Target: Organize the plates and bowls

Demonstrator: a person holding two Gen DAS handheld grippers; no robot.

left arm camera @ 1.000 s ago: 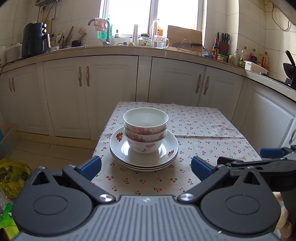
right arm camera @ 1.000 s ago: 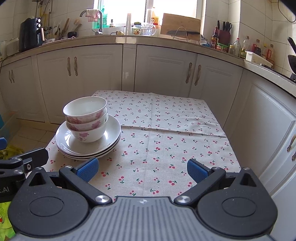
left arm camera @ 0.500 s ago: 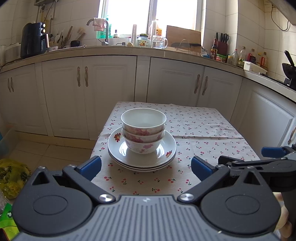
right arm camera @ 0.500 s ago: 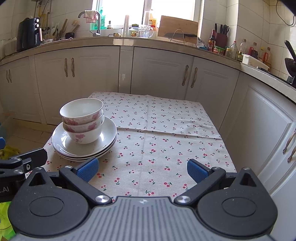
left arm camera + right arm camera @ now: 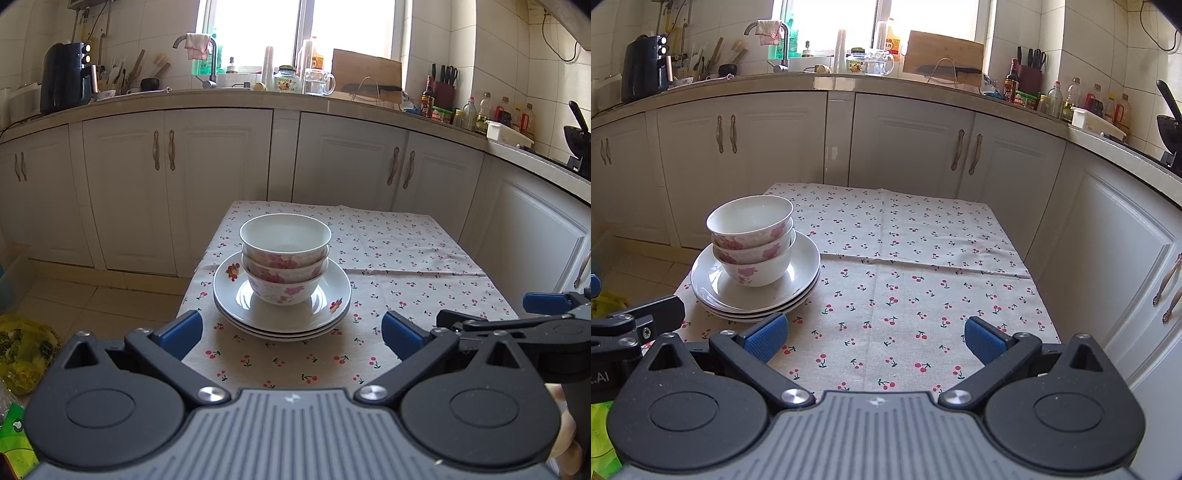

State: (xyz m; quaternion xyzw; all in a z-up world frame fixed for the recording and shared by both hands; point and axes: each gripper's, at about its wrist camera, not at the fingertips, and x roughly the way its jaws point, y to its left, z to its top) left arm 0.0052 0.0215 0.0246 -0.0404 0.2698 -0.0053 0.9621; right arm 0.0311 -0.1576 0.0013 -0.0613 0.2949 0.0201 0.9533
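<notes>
Both grippers have eased back from the bowls (image 5: 284, 258) nested on the plates (image 5: 282, 317) at twelve o'clock (left gripper (image 5: 291, 328) and right gripper (image 5: 873, 338) spread, empty): stacking looks finished.

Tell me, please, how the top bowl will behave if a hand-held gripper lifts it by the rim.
The top bowl looks like glazed ceramic, so probably rigid, slippery and breakable. It nests loosely in the bowl below, so it should lift free, perhaps tilting in a one-sided pinch.
</notes>
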